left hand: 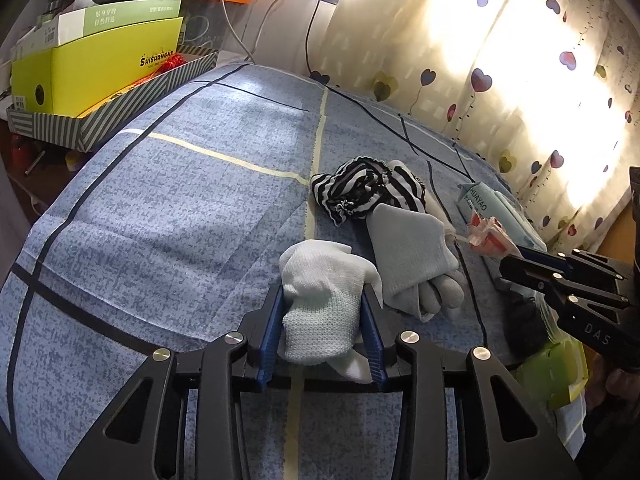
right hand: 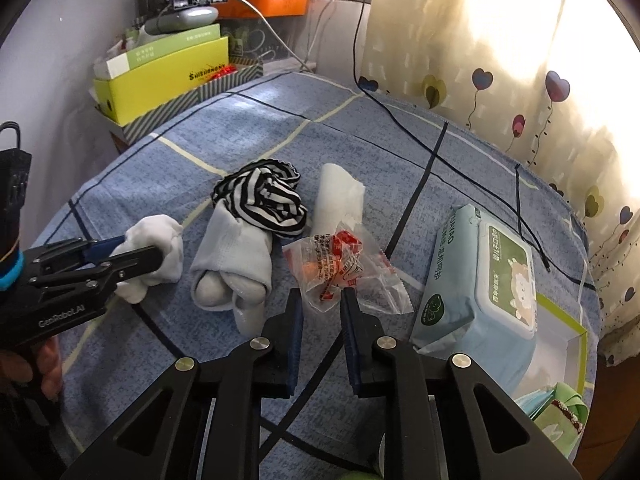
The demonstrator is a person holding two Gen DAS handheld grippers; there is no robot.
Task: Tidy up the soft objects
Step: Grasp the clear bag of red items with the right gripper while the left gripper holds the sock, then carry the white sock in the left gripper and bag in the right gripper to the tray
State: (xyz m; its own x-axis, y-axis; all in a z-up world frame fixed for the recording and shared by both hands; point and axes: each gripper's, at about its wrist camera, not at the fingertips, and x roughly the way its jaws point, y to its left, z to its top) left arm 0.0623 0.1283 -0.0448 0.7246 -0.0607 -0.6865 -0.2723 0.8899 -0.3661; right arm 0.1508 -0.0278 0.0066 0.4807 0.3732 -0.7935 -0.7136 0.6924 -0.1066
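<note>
White knit sock [left hand: 320, 312] is bunched between the left gripper's [left hand: 323, 334] blue pads, which look pressed against both sides of it, near edge of the blue checked bedsheet [left hand: 160, 220]. Right of it lies a grey sock [left hand: 412, 256], with a striped cloth [left hand: 360, 190] just beyond. Further right, the right gripper [right hand: 322, 300] is nearly closed on a crinkly clear wrapper [right hand: 340, 268], next to the wipes pack [right hand: 480, 280].

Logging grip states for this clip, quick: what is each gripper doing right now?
Left gripper: closed on the white sock.
Right gripper: closed on the clear snack wrapper.
</note>
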